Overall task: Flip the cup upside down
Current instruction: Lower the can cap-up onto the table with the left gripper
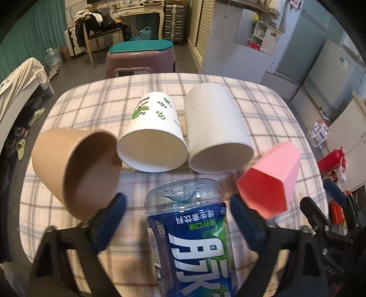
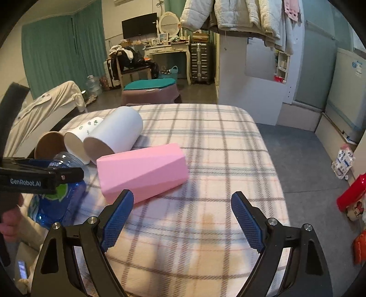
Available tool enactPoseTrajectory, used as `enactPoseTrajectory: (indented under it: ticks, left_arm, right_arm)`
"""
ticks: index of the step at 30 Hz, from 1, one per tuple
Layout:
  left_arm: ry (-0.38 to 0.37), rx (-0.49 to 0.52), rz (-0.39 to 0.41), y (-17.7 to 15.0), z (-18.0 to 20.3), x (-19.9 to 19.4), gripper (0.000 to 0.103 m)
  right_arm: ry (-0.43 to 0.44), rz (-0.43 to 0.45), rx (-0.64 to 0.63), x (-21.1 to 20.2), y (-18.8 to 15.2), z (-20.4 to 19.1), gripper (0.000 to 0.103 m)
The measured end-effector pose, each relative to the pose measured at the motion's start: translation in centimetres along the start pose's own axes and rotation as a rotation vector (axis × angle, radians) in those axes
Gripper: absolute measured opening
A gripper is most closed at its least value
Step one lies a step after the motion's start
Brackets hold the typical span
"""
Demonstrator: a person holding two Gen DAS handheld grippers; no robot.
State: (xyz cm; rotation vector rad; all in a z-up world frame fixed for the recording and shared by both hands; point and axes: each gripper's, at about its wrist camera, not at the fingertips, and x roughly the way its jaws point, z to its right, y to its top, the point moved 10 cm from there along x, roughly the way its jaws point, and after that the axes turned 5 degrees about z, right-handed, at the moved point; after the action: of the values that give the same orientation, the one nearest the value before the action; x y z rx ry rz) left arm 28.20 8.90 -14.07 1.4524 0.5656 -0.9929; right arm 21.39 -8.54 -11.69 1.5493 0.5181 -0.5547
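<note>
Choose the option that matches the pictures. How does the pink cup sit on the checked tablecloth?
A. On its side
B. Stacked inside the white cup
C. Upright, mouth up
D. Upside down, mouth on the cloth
A: the pink cup lies lengthwise on the tablecloth, and the left wrist view looks into its open mouth, which faces sideways rather than up or down.

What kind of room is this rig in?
Most likely a lived-in bedroom or studio flat, not a lab: a vanity desk with an oval mirror, jackets hung overhead, a suitcase, and a plaid-covered table holding the cups.
</note>
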Motion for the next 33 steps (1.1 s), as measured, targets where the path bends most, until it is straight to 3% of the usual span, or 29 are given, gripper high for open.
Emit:
enactPoseTrajectory:
  ticks: [1, 2, 9, 19, 24, 33]
  left_arm:
    - [-0.004, 0.0, 0.0, 0.0, 0.1, -0.1, 0.075]
    - [-0.01, -0.002, 0.001, 0.1, 0.1, -0.3, 0.074]
    - [-0.016, 0.017, 0.09, 1.4, 0.4, -3.6, 0.074]
    - [0.005, 0.086, 0.313, 2.6, 1.5, -9.0, 0.073]
    - [0.061, 0.119, 0.445, 3.2, 1.4, -9.9, 0.073]
    - [0.073, 0.098, 0.46, 2.7, 0.7, -7.5, 0.073]
  right_arm:
    - [0.0, 0.004, -0.002, -0.1, 0.0, 0.0, 0.087]
    - [0.006, 0.005, 0.001, -0.3, 0.0, -0.1, 0.087]
    - [0.004, 0.037, 0.006, -2.1, 0.4, -0.4, 0.087]
    - [0.002, 0.066, 0.004, -4.2, 0.4, -1.1, 0.087]
    - [0.006, 0.065, 0.001, -4.4, 0.0, -1.5, 0.087]
    - [-0.001, 0.044, 0.0, -3.8, -0.6, -1.4, 0.087]
